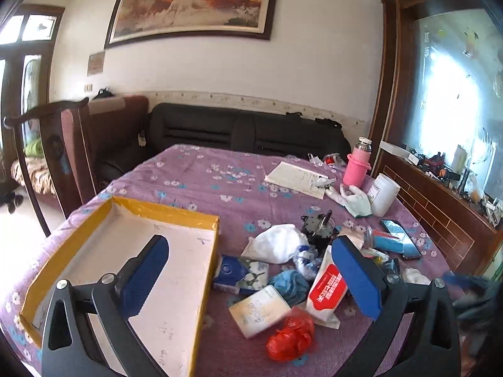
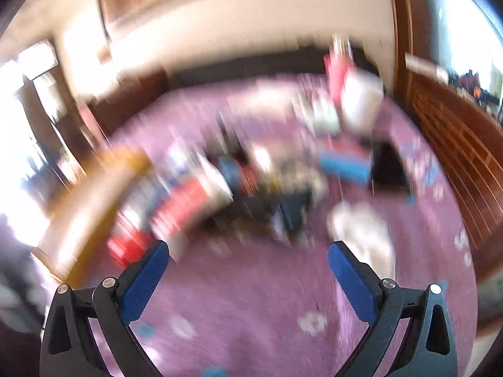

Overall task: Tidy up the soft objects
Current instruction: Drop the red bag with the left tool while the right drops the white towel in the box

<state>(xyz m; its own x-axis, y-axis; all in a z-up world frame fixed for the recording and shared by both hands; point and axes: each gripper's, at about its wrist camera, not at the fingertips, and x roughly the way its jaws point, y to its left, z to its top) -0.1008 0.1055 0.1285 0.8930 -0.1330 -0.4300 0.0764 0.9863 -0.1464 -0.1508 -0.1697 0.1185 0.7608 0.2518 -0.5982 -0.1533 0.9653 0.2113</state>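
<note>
Both the left gripper and right gripper hang wide open, empty. Soft packs lie heaped beside the tray on the counter; light and squashy, probably best pinched mid-body.

We see the whole right wrist view smeared by motion blur: the pile of packets at twelve o'clock cannot be told apart. In the left wrist view, a blurred dark shape at three o'clock is unidentifiable.
</note>
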